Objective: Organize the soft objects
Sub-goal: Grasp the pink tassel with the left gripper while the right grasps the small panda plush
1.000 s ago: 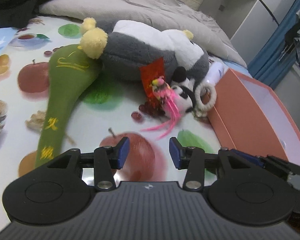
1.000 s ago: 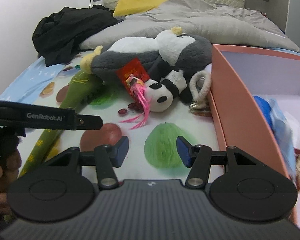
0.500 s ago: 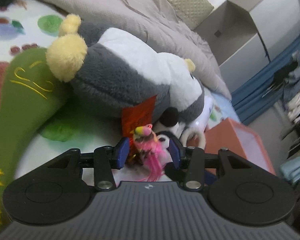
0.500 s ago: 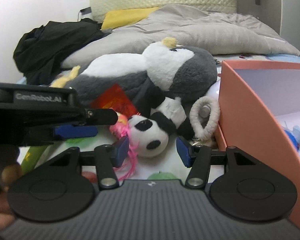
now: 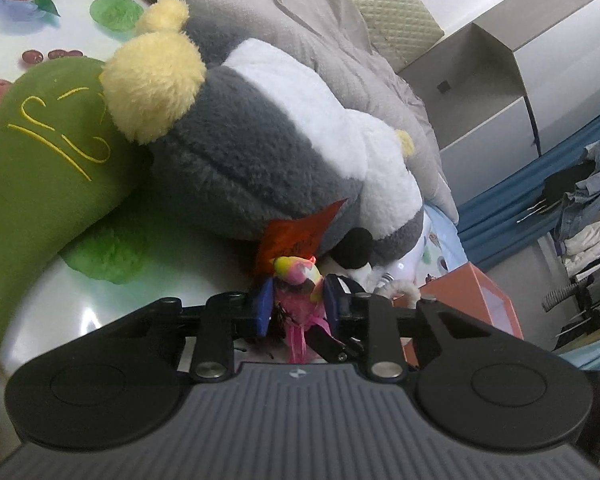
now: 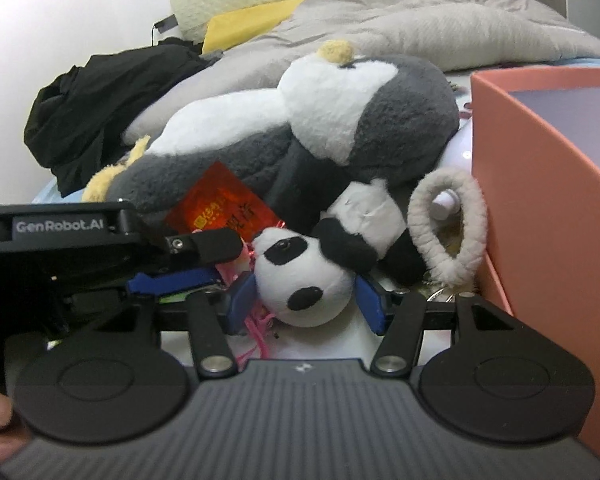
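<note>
Pink feathered toy with a yellow-and-pink head: pinched between the blue pads of the left gripper, whose jaws have just been closing on it.
Small black-and-white panda plush: head between the parted blue pads of the right gripper; whether the pads press on it I cannot tell.
Large grey-and-white plush with yellow tufts: just beyond both grippers.
Red paper card: behind the feathered toy, against the large plush.
Salmon-pink box: right of the right gripper.
Long green embroidered cushion: left of the left gripper.
</note>
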The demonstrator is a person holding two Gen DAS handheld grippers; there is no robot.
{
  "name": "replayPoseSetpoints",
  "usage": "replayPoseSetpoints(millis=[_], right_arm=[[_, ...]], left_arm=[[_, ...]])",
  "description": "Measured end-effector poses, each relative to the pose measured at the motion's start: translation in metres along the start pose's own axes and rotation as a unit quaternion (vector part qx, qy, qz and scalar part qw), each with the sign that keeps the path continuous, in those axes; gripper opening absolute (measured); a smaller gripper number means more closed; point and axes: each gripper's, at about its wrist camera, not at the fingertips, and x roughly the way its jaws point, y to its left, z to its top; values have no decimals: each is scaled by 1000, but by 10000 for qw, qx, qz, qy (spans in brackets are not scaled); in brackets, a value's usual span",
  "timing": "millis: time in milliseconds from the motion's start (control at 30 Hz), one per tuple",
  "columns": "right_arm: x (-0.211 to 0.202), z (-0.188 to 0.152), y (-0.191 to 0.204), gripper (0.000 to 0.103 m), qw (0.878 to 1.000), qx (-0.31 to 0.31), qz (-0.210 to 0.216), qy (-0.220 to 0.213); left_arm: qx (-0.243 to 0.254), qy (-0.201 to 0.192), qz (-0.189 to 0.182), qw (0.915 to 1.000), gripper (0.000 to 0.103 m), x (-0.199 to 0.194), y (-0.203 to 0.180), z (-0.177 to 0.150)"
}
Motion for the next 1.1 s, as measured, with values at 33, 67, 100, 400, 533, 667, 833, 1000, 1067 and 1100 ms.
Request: replayPoseSetpoints(millis=[33, 67, 100, 400, 533, 667, 833, 1000, 1067, 1100], right_arm=[[-1, 0, 0, 55, 10000, 4, 11, -19], [-3, 0, 1, 55, 10000, -29, 14, -33], [-4, 0, 2, 54, 10000, -70, 19, -40], [-40, -5, 18, 53, 9991, -414, -12, 53], [-65, -12, 30, 52, 9975, -689, -113, 75], [-87, -25, 38, 52, 9969, -750, -19, 220], [-115, -52, 50, 52, 9936, -1038, 8, 443], [-142, -73, 59, 52, 9894, -1299, 6, 650], [-149, -79, 61, 52, 9880, -1375, 5, 697], [-152, -83, 60, 52, 9875, -1389, -16, 741]], left_arm=[[26, 0, -5, 10000, 31, -1, -1, 0], [55, 1, -1, 10000, 31, -3, -1, 0], [83, 1, 6, 10000, 31, -5, -1, -1], [447, 179, 133, 9988, 31, -42, -18, -7], [531, 188, 258, 9981, 31, -77, -20, -24], [630, 248, 510, 9964, 31, -106, -17, -46], [710, 355, 854, 9932, 31, -137, -10, -79], [639, 464, 914, 9927, 31, -152, -5, -108], [750, 491, 1047, 9905, 31, -153, -7, -118], [811, 500, 1107, 9893, 32, -153, -8, -123]])
